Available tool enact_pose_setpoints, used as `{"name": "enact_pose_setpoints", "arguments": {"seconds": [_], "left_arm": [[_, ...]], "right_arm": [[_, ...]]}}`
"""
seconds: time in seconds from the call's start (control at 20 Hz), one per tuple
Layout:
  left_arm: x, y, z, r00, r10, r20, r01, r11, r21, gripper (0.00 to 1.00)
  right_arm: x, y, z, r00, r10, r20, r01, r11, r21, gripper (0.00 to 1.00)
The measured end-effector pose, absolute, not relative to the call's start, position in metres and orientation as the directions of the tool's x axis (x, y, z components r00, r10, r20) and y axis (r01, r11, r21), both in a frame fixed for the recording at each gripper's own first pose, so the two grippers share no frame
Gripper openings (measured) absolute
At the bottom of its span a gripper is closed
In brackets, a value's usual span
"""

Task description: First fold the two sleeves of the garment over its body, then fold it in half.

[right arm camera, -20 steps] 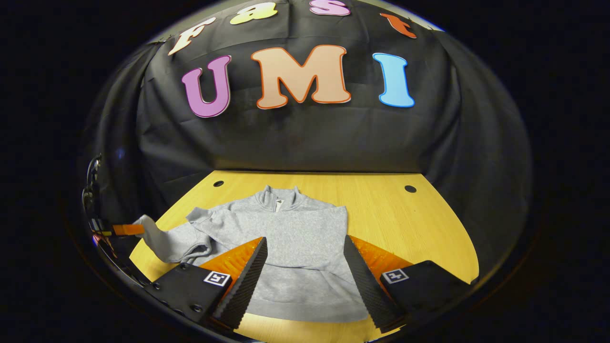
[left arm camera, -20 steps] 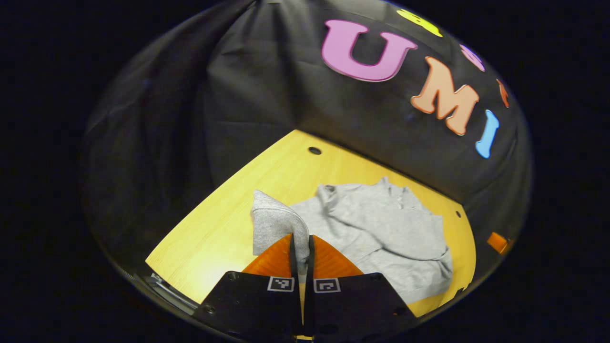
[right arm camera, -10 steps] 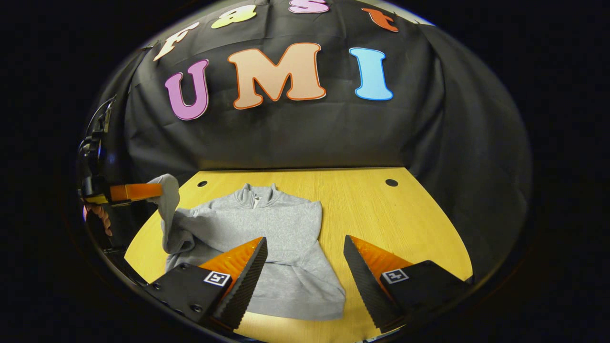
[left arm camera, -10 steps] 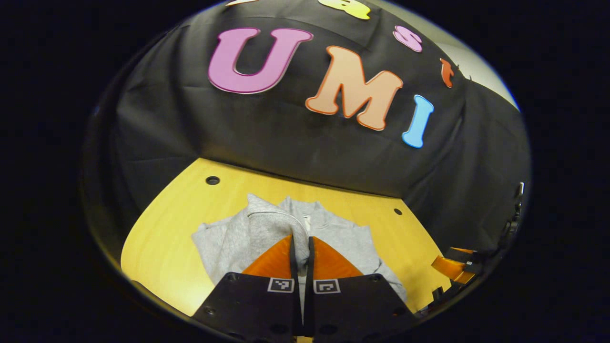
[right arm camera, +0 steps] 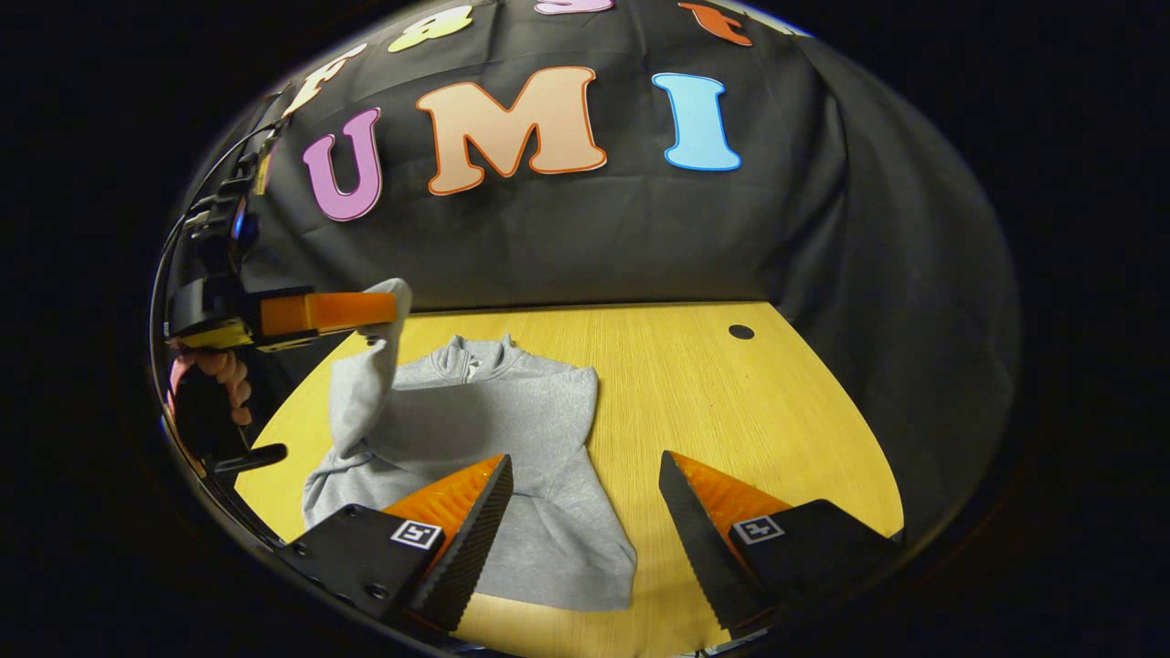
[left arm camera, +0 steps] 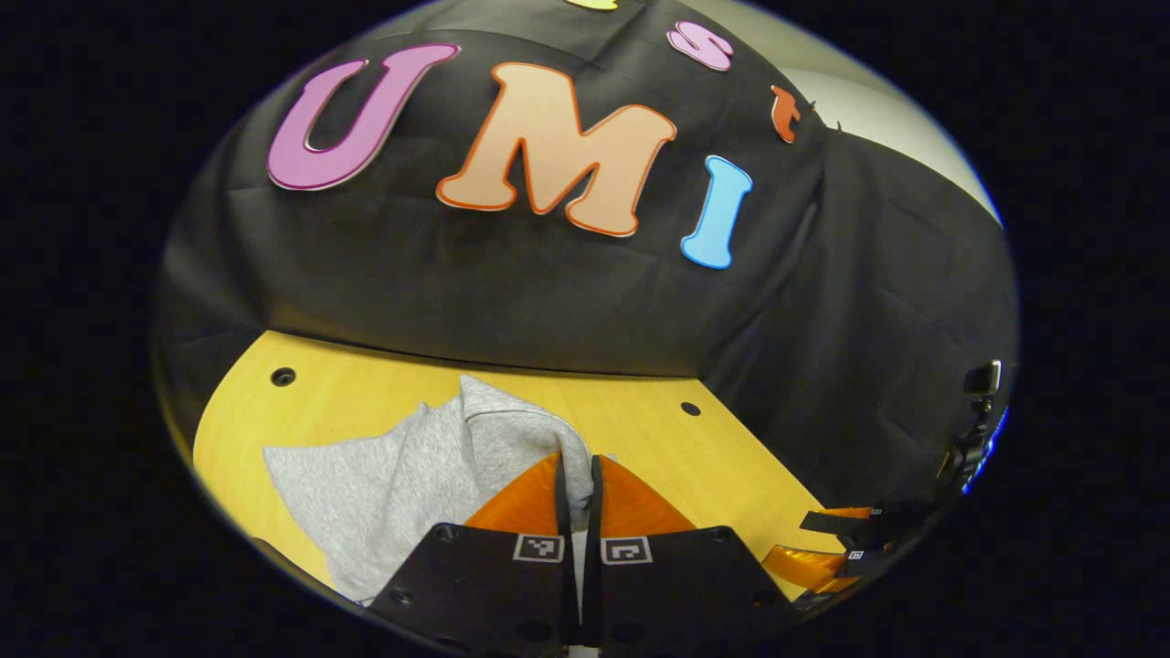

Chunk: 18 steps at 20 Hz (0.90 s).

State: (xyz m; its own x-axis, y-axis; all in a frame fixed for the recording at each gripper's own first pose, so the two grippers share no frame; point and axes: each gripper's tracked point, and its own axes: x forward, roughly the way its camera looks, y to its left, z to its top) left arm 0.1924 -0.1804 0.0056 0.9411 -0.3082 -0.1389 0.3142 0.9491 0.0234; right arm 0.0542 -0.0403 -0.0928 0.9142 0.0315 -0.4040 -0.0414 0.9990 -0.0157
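Note:
A grey sweatshirt (right arm camera: 498, 429) lies on the yellow wooden table (right arm camera: 731, 411), collar toward the back wall. My left gripper (left arm camera: 577, 468) is shut on the cuff of its sleeve (left arm camera: 512, 429). In the right gripper view that same gripper (right arm camera: 388, 311) holds the sleeve (right arm camera: 366, 384) lifted high above the garment's left side, a hand behind it. My right gripper (right arm camera: 585, 471) stands open above the garment's lower right edge, nothing between its fingers. The right gripper's orange fingers (left arm camera: 827, 548) also appear at the lower right of the left gripper view.
Black cloth walls close the table at the back and both sides. Small round holes (right arm camera: 741, 331) sit near the table's far corners. Bare wood lies to the right of the garment.
The left gripper has carried the sleeve higher and toward the garment's body. The right gripper has drifted slightly right, staying open.

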Motion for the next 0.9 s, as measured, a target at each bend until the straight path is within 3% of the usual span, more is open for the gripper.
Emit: {"name": "enact_pose_setpoints", "arguments": {"seconds": [0.35,0.8,0.9], "left_arm": [[0.237,-0.235,-0.045,0.902,-0.355,-0.245,0.393,0.910,0.130,0.02],[0.292,-0.251,-0.102,0.888,-0.329,-0.321,0.382,0.917,0.117,0.10],[0.290,-0.249,-0.107,0.878,-0.345,-0.332,0.388,0.919,0.071,0.54]], "right_arm": [[0.058,-0.067,-0.095,0.908,0.012,-0.419,-0.017,1.000,-0.009,0.99],[0.054,-0.094,-0.108,0.890,-0.022,-0.455,0.022,1.000,-0.006,0.99],[0.053,-0.095,-0.111,0.889,-0.023,-0.458,0.023,1.000,-0.007,0.99]]}}
